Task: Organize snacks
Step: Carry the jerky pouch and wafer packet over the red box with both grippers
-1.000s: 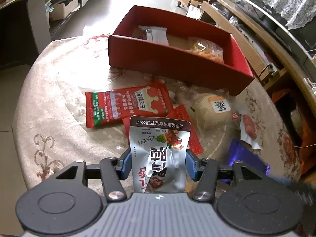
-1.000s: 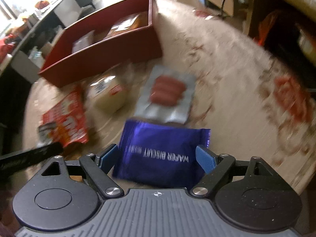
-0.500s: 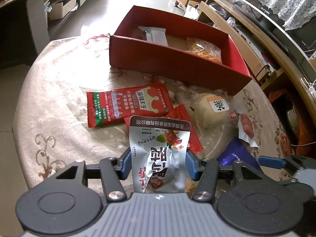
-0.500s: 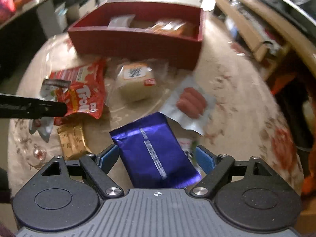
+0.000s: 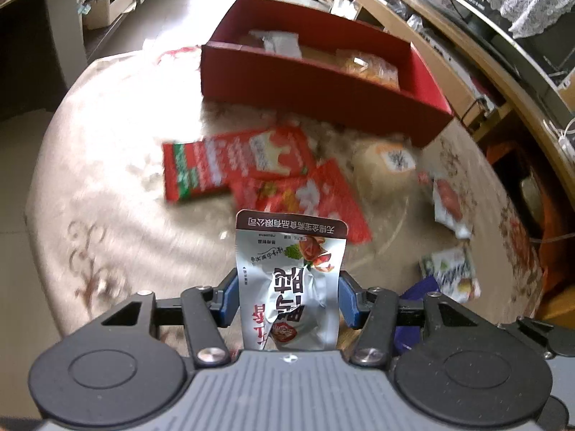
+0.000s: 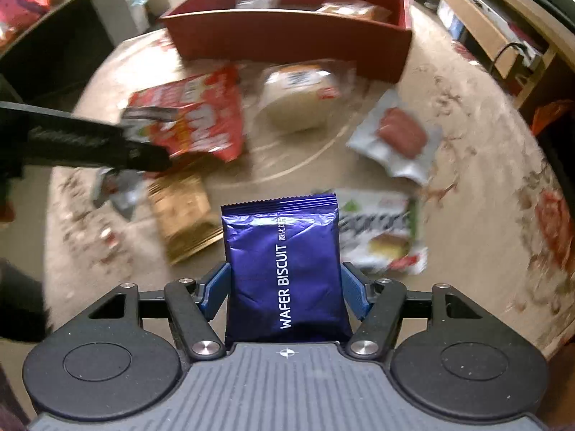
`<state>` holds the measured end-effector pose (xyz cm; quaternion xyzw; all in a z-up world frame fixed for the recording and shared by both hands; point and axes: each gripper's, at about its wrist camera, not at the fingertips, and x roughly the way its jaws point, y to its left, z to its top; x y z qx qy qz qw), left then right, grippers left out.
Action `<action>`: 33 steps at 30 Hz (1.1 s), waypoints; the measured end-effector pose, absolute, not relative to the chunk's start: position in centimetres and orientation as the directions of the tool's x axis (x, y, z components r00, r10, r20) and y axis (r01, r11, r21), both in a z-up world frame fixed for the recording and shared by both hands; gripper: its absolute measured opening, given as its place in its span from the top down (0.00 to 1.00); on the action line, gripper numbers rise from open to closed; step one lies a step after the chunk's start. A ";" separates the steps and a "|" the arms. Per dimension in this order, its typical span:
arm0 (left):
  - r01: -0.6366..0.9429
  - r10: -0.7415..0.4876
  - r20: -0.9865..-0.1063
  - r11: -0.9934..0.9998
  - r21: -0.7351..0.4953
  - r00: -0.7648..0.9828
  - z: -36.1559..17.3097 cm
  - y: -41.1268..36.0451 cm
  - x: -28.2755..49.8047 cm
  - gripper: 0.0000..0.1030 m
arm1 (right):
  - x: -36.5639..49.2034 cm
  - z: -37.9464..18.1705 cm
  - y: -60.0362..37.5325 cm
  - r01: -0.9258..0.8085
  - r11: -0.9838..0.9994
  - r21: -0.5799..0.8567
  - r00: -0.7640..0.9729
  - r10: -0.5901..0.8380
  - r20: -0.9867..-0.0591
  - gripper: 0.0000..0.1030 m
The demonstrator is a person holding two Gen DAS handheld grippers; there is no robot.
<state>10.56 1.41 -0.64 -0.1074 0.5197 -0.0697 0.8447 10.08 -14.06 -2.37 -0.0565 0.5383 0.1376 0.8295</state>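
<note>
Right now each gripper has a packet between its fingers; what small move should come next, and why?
Probably carry both to the red box. The left gripper is clamped on the silver pouch, and the right gripper, whose jaws have just been closing, now grips the purple wafer biscuit pack. The box sits open-topped beyond the loose snacks on the table.
</note>
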 end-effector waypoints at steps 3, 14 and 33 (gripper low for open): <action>0.015 -0.205 -0.880 0.975 -0.220 0.428 -1.4 1.5 9.2 0.47 | 8.6 -2.7 -12.8 -0.316 0.948 0.024 0.375 0.148 -0.915 0.30; -0.007 -0.135 -0.899 0.989 -0.151 0.418 -3.2 1.5 7.6 0.31 | 8.8 -4.3 -11.4 -0.336 0.941 -0.043 0.354 0.084 -0.931 0.12; 0.013 -0.030 -0.891 1.000 -0.027 0.453 -2.9 -0.8 6.8 0.48 | 7.6 -3.7 -12.5 -0.314 0.949 -0.034 0.405 0.101 -0.909 0.29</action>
